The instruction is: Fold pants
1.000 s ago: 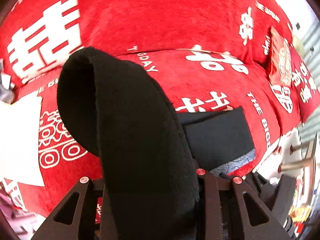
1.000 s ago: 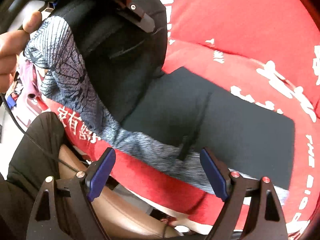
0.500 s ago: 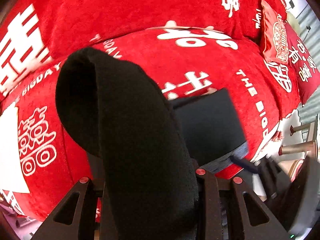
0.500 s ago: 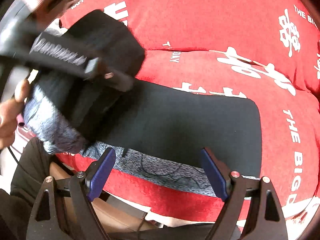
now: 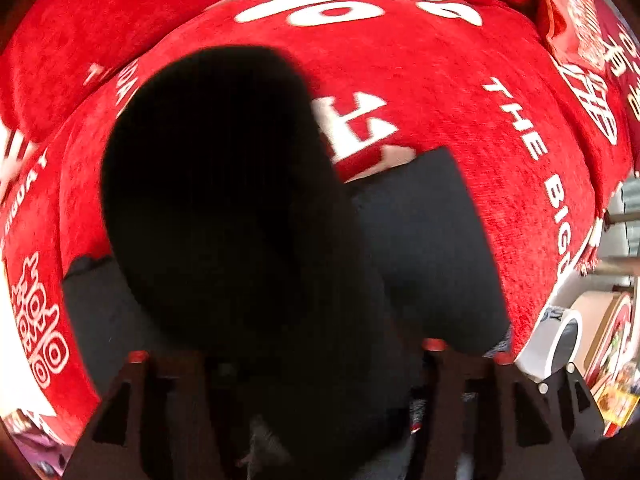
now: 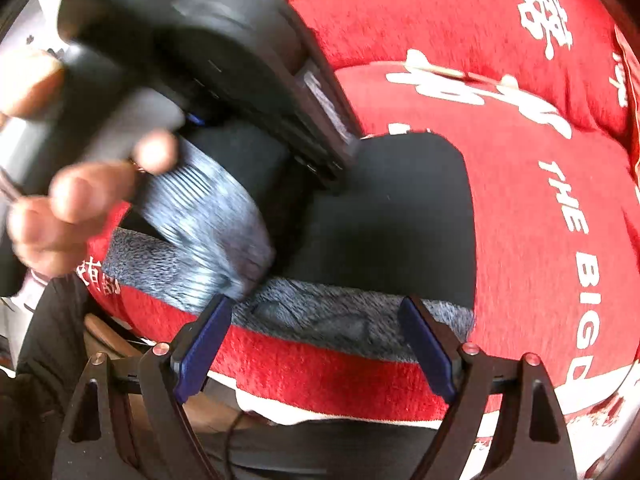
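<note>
- At the far left of the right wrist view, a person's hand (image 6: 60, 196) grips the handle of the left tongs (image 6: 320, 160), which point down onto the pants (image 6: 400, 232).
- Beside that hand, a grey, fuzzy strip of the pants curls up from the sofa's front edge toward those tongs.
- In the left wrist view, a thick black fold of the pants (image 5: 224, 200) fills the middle, rising between the fingers of the left tongs (image 5: 288, 354); their jaws have just been opening with the cloth between them, and whether the pads touch it cannot be told.
- The rest of the pants lies flat on the red sofa cover (image 5: 460, 92) with white lettering, near its front edge, the grey lining showing along the near side.
- At the bottom of the right wrist view, the right tongs (image 6: 316, 344) stand spread wide with blue pads (image 6: 428, 348), holding nothing, just above the grey edge.
- At the far right of the left wrist view, a roll of tape (image 5: 560, 340) sits beyond the sofa.
</note>
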